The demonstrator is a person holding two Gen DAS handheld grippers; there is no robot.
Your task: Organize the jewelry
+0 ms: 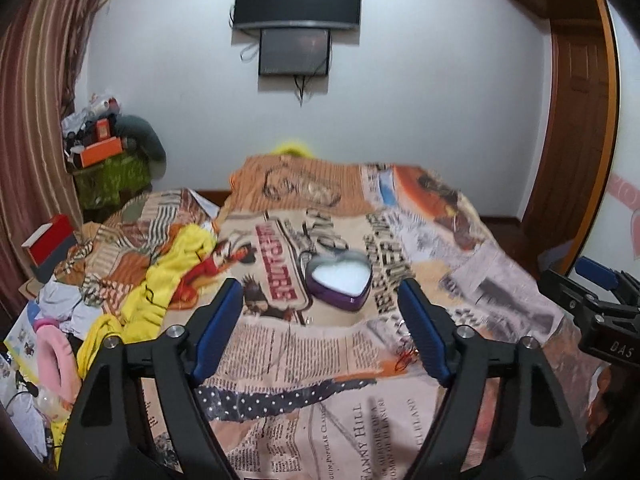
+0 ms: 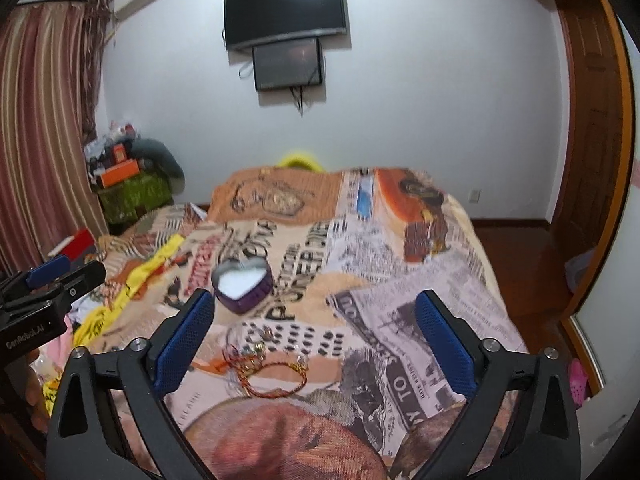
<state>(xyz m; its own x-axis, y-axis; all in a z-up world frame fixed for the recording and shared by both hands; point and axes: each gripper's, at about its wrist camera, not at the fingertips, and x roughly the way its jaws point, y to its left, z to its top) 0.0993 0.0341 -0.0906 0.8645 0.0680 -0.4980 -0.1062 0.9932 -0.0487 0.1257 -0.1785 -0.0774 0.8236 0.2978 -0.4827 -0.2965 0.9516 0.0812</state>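
A purple heart-shaped tin (image 1: 339,282) with a white inside stands open on the bed; it also shows in the right wrist view (image 2: 242,282). A red and gold bracelet (image 2: 274,380) lies on the bedspread with a few small gold pieces (image 2: 258,347) and a thin ring of wire beside it. In the left wrist view only a red tangle (image 1: 404,360) of it shows by the right finger. My left gripper (image 1: 322,300) is open and empty, above the bed short of the tin. My right gripper (image 2: 316,312) is open and empty, above the jewelry.
The bed carries a newspaper-print bedspread (image 1: 320,420). Yellow cloth (image 1: 168,280) and clothes are heaped on its left side. A red box (image 1: 50,240) and cluttered shelf (image 1: 104,152) stand at the left. A wooden door (image 2: 592,140) is at the right.
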